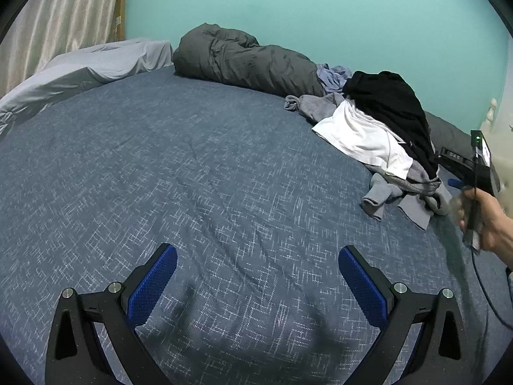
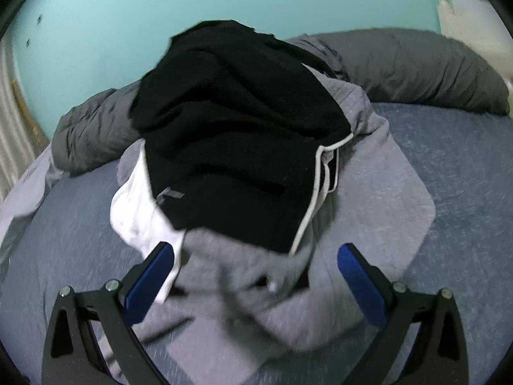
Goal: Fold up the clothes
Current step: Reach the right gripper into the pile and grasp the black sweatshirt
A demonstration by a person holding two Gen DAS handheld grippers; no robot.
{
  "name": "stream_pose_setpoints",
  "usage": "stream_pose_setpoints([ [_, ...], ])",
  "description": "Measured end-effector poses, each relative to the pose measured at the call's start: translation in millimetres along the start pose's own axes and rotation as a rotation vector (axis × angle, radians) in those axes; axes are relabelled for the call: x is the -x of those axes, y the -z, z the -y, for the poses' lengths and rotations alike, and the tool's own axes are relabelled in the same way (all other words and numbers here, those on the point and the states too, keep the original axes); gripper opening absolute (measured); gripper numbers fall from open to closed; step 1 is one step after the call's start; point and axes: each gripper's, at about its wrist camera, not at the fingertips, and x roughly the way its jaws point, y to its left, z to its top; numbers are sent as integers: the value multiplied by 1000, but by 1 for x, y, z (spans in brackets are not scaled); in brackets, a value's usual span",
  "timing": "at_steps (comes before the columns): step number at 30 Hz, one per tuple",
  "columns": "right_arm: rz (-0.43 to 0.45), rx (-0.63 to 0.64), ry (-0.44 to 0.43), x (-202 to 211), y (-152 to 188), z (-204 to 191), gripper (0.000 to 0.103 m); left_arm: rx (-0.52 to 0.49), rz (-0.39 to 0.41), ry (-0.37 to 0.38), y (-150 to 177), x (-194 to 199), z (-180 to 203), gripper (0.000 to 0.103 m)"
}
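Clothes pile (image 1: 378, 134) sits rumpled at 2 o'clock on bed (image 1: 192, 176). Soft, limp, light; pinch the grey sweatshirt (image 2: 256, 282) hem edge. Both grippers, left gripper (image 1: 257, 284) and right gripper (image 2: 255, 280), jaws wide, empty.

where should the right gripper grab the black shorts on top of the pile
Probably the near hem of the black shorts, by the white piping: it overhangs the grey sweatshirt as a loose edge. Come in low from the near side with the open right gripper, so only that top layer gets pinched.
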Motion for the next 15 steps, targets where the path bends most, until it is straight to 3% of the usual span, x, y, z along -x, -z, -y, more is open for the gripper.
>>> stream_pose_setpoints([
  [1,1,8,-9,-1,-1,-2,88,1,-1,0,1,-1,-1,103],
  [3,6,38,-29,2,-2,-10,65,0,-8,0,2,-3,-3,103],
  [4,9,53,-39,3,-2,-14,60,-1,-13,0,2,-5,-4,103],
  [5,11,68,-49,5,-3,-18,47,-1,-17,-1,3,-6,-5,103],
  [6,14,83,-58,6,-3,-22,23,2,-18,-2,3,-6,-6,103],
  [7,16,99,-68,7,-3,-26,10,4,-19,-2,3,-6,-7,103],
  [9,22,129,-88,10,-4,-34,3,6,-17,1,2,-5,-8,103],
  [12,29,174,-118,14,-5,-45,0,3,-9,3,2,-2,-7,103],
  [15,1,112,-81,10,-5,-29,0,11,-13,16,4,0,-7,103],
])
